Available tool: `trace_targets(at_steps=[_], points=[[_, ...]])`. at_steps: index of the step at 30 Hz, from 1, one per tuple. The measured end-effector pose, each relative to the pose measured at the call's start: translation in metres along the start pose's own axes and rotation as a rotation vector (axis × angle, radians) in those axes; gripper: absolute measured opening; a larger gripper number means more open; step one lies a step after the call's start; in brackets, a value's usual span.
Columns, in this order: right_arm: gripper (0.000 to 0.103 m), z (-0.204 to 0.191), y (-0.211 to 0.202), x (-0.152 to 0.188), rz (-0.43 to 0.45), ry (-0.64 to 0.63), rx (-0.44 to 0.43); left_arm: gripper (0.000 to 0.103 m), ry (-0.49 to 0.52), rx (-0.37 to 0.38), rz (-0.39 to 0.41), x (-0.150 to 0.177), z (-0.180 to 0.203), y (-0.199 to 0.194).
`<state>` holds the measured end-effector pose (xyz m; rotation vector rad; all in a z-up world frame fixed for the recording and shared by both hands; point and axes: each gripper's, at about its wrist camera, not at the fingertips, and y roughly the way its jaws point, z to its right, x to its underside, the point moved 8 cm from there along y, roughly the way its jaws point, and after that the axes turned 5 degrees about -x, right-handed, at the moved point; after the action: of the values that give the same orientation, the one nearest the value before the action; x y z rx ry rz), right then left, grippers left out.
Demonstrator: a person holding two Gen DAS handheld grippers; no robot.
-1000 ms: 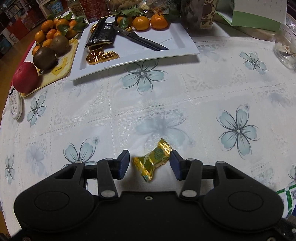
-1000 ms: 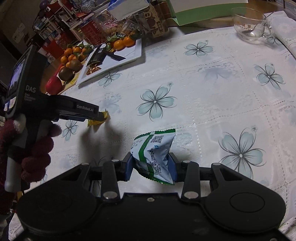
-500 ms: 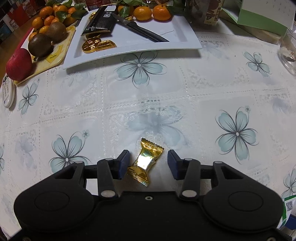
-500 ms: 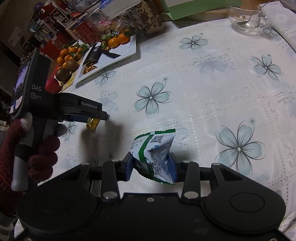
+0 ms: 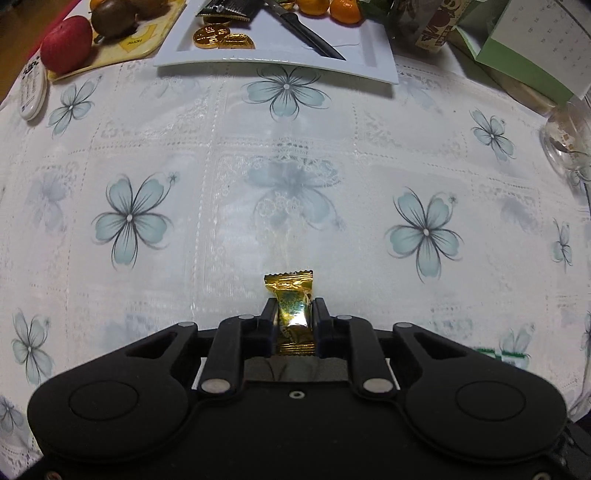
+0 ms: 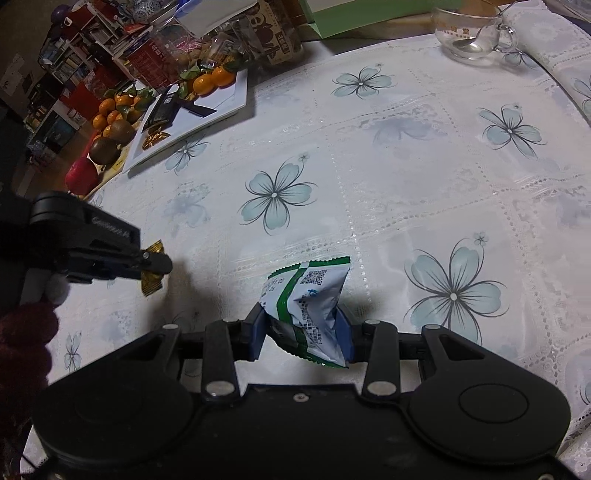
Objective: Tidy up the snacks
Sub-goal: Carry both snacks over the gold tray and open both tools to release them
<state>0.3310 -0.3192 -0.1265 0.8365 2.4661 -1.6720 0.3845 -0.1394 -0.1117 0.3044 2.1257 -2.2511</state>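
Two snacks were in hand, one per gripper. The left gripper [image 5: 294, 317] had its jaws clamped on the waist of a gold-wrapped candy [image 5: 292, 306], low in the middle of the left wrist view, the crimped top end sticking out ahead of the jaws and the bottom end showing between them. The right gripper [image 6: 301, 325] had its jaws clamped on a white-and-green snack packet [image 6: 308, 310], low centre of its own frame — the same view caught the left gripper at mid left, the candy poking out above and below its tip. Along the top edge of the left wrist view sat one white rectangular plate [image 5: 362, 48] carrying one black-handled knife [image 5: 308, 35], a small cluster of gold coin sweets [image 5: 221, 37] whose number I could not count, one dark wrapped bar and two visible oranges; one red apple [image 5: 66, 44] lay at upper left on a yellow board. One glass cup [image 6: 476, 35] stood at the upper right of the right wrist view. Between plate and grippers the flowered bench [image 5: 295, 177] lay open across the whole middle of both frames.
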Motion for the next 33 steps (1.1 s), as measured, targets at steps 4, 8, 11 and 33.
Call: trace_targets(at_steps=[4, 8, 11, 33], points=[[0.041, 0.006, 0.0, -0.002, 0.021, 0.012, 0.032, 0.024, 0.003, 0.018, 0.011, 0.03, -0.006, -0.032], [0.041, 0.009, -0.004, -0.001, 0.048, 0.008, 0.063, 0.024, 0.019, 0.003, 0.06, 0.064, -0.02, -0.062], [0.041, 0.004, -0.015, 0.004, 0.074, 0.005, 0.052, 0.024, 0.008, -0.002, 0.078, 0.091, -0.037, -0.076], [0.041, -0.056, -0.104, 0.173, -0.068, 0.019, -0.013, 0.024, -0.03, -0.059, 0.063, 0.216, -0.096, -0.082]])
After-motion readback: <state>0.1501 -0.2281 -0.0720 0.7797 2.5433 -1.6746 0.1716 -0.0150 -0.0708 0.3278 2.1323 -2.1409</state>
